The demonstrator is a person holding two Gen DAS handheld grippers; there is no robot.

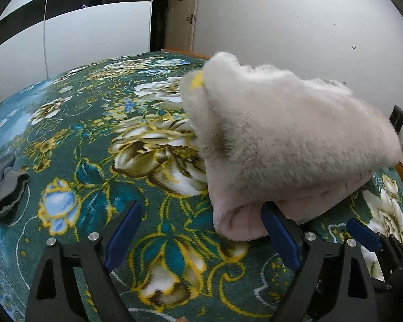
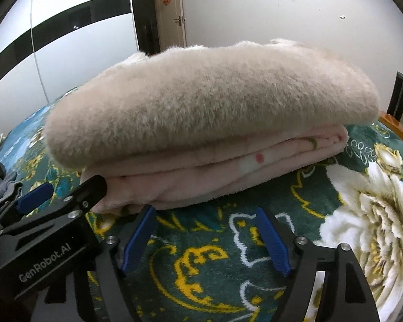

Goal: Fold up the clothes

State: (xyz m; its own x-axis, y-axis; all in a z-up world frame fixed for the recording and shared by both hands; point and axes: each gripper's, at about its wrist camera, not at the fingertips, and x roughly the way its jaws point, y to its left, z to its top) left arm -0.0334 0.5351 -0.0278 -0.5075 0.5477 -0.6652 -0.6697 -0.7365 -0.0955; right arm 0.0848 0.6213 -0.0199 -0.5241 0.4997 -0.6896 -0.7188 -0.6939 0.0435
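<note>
The fluffy cream garment (image 2: 209, 102) lies folded in layers on the bed (image 2: 322, 209) at twelve o'clock — both tools, left tool (image 1: 201, 230) and right tool (image 2: 205, 238), spread and empty (grey clothes (image 1: 5, 185) at nine o'clock lie crumpled).

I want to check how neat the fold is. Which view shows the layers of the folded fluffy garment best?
The right wrist view: the fluffy garment fills it side-on, stacked layers visible. The left wrist view shows only one end.

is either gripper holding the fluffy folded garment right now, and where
Neither. The left gripper and right gripper are both open with nothing between their fingers; the folded fluffy garment lies on the floral blanket.
</note>
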